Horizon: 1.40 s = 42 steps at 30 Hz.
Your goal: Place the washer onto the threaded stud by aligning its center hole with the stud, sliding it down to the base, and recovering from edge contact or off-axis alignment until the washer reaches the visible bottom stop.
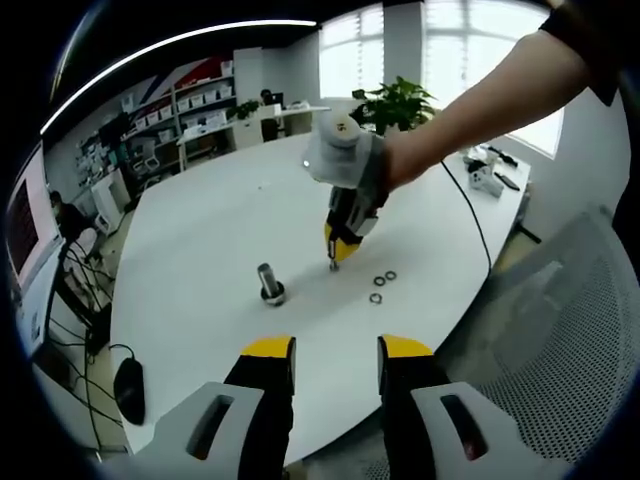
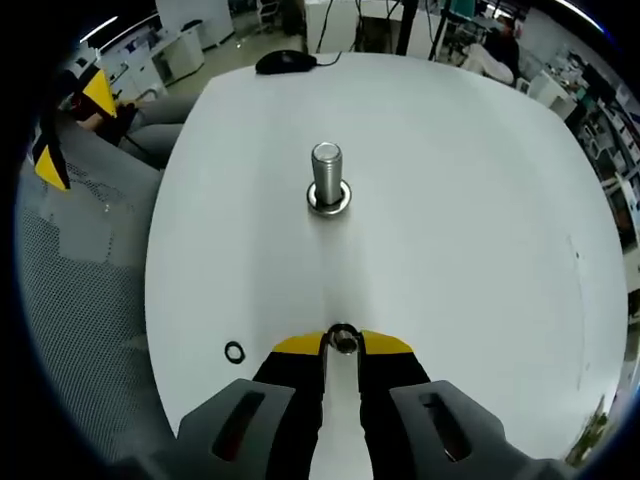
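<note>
- Now holding one washer (image 2: pixel 342 339) on edge between the tips of the right gripper (image 2: pixel 342 344), jaws pressed together on it, probably so that the centre hole stays free for the stud.
- Standing upright on the white table (image 2: pixel 470 230), at 12 o'clock from the held washer in the right gripper view, well apart from it: one threaded stud (image 2: pixel 326 175), with a ring-shaped base (image 2: pixel 329 198) around its foot, likely serving as the bottom stop.
- Hovering just above the table in the left gripper view, the right gripper (image 1: pixel 335 262) pointing down, at about 2 o'clock from the stud (image 1: pixel 268 280) and near it; looking like the step of carrying the washer toward the stud, not yet aligning.
- Waiting low at 6 o'clock in its own view, the left gripper (image 1: pixel 335 350), jaws apart and gripping nothing, probably kept back to leave room for the other.
- Counting the spare washers (image 1: pixel 380 284) on the table in the left gripper view: three, lying flat in a small group at about 3 o'clock from the stud; with the held one, four in all.
- Lying flat at 9 o'clock from the right jaws in the right gripper view: one loose washer (image 2: pixel 234 352).
- Resting at the far table edge, one computer mouse (image 2: pixel 286 62), at 12 o'clock from the stud.
</note>
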Each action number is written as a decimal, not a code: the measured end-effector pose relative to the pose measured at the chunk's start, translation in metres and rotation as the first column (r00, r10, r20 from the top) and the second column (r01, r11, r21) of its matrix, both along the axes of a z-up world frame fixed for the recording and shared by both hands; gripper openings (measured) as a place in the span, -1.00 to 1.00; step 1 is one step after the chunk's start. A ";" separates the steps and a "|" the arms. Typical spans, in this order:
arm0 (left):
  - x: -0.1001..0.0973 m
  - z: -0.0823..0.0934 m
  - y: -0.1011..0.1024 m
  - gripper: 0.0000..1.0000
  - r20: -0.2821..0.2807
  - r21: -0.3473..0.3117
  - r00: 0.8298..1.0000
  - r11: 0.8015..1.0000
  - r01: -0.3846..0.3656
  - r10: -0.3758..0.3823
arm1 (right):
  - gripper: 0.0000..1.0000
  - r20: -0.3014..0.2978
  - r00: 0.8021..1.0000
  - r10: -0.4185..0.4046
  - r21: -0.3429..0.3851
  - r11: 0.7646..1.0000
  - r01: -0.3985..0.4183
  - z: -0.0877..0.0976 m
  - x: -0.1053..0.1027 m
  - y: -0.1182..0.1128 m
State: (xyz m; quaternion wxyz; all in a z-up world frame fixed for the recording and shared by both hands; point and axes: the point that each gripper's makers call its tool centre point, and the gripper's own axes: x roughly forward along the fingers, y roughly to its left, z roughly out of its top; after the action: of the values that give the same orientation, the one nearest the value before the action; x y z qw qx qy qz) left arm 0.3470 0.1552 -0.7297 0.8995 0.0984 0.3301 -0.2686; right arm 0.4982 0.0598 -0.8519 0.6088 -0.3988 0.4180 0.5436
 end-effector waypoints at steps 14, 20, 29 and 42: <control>0.000 0.000 0.001 -0.41 -0.004 -0.006 1.000 1.000 -0.009 0.009 | -0.73 -0.010 1.000 -0.018 0.000 1.000 0.018 -0.012 0.000 0.002; 0.000 -0.001 0.002 -0.41 -0.006 -0.002 1.000 1.000 -0.013 0.013 | -0.70 -0.007 1.000 -0.001 -0.014 1.000 0.001 -0.017 -0.003 -0.001; 0.000 -0.001 0.003 -0.41 -0.004 -0.002 1.000 1.000 -0.017 0.017 | -0.69 -0.012 0.999 -0.046 0.039 0.998 0.046 -0.006 -0.001 0.000; -0.001 -0.003 0.003 -0.41 -0.013 0.010 1.000 1.000 -0.009 0.009 | -0.66 -0.018 0.996 -0.083 0.071 0.994 0.085 0.006 -0.005 -0.013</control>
State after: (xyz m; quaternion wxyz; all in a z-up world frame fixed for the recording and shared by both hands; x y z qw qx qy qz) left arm 0.3465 0.1580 -0.7328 0.8980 0.0994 0.3378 -0.2636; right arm 0.4932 0.0471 -0.8457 0.6419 -0.3544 0.4192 0.5353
